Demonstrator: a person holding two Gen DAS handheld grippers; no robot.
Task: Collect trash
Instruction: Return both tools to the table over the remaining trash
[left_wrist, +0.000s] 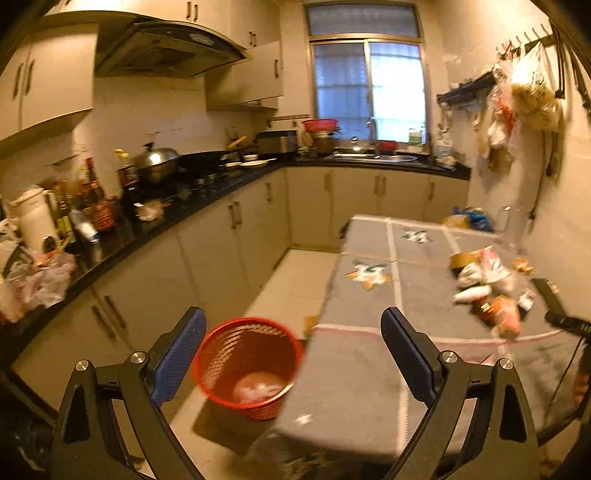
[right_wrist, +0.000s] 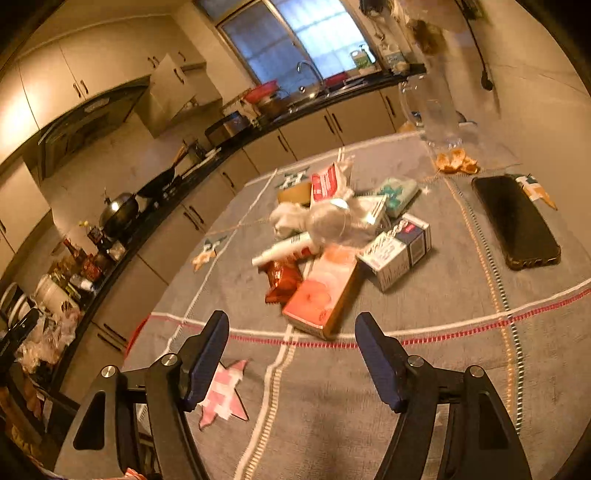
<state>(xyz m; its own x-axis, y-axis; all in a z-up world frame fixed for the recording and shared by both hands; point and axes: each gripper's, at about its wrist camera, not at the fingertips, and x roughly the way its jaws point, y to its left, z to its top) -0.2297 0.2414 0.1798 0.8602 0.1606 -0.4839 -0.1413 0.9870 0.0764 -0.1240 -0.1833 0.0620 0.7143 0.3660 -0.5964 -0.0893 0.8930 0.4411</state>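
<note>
Red mesh bin (left_wrist: 246, 367) on the floor beside the counter (left_wrist: 369, 369) holds little; the trash pile (right_wrist: 332, 243) remains on the cloth. The left gripper (left_wrist: 293, 354) and right gripper (right_wrist: 291, 354) hang released, empty.

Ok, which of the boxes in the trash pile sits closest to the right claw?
The pink-orange carton, lying flat at the pile's near edge, just ahead of the open right claw. The white-and-blue box and the teal pack lie farther back.
</note>
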